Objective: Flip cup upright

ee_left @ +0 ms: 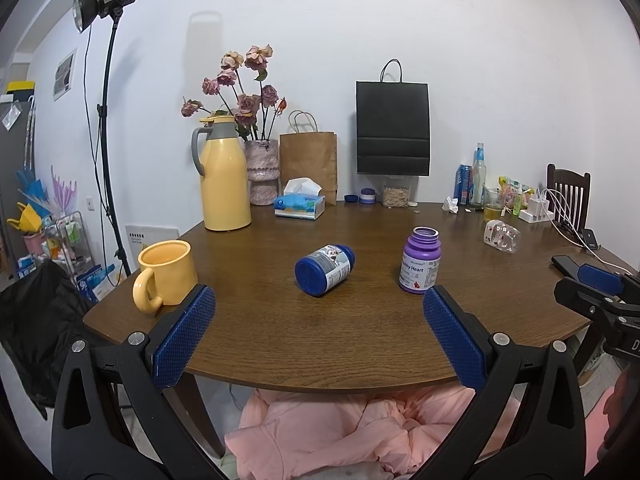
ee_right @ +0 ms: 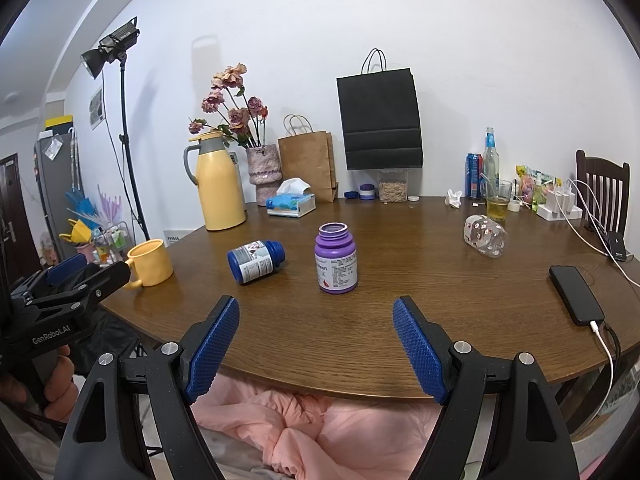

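Note:
A clear glass cup with red dots lies on its side at the right of the brown table; it also shows in the right wrist view. My left gripper is open and empty above the table's near edge, well short of the cup. My right gripper is open and empty at the near edge, with the cup far ahead to its right. A yellow mug stands upright at the left edge, its mouth up, and shows in the right wrist view too.
A blue bottle lies on its side mid-table. A purple bottle stands open. A phone on a cable lies at the right. A yellow jug, vase, tissue box, bags and drinks line the back.

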Demonstrator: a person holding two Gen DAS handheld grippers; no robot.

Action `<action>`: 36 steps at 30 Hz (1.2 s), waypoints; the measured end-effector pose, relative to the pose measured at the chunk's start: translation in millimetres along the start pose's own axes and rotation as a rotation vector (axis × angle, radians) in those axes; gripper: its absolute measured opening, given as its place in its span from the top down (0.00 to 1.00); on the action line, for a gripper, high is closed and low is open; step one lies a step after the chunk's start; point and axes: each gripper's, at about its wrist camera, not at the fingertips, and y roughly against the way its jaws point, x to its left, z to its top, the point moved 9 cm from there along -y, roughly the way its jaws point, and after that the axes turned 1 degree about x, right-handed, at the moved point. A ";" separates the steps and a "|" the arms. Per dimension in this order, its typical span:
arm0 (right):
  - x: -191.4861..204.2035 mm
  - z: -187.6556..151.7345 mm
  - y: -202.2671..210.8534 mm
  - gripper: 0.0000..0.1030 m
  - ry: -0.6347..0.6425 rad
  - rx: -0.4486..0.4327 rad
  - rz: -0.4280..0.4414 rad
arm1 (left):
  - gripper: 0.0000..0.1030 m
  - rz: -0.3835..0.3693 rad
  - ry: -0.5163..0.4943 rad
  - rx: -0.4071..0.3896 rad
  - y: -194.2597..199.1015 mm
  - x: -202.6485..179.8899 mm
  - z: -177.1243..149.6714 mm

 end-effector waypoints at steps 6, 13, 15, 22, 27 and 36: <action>-0.5 0.8 0.2 0.19 0.000 0.000 0.000 | 0.00 -0.001 -0.002 0.002 -2.0 0.4 -4.0; -0.2 0.3 0.3 0.19 0.002 -0.003 -0.001 | 0.00 -0.001 -0.002 0.003 -2.1 0.6 -3.9; -2.0 -1.2 -0.6 0.19 0.001 -0.001 -0.002 | 0.00 -0.002 -0.001 0.002 -2.2 1.5 -4.4; -1.8 -1.6 1.1 0.19 0.001 -0.005 -0.003 | 0.00 0.000 0.000 0.003 -0.9 -0.4 -6.2; -1.9 -1.3 1.1 0.19 -0.001 -0.005 -0.003 | 0.00 0.000 -0.001 0.006 -0.8 -0.2 -7.7; -1.9 -2.2 0.9 0.19 0.001 -0.006 -0.005 | 0.00 0.000 0.000 0.006 -0.8 0.4 -7.4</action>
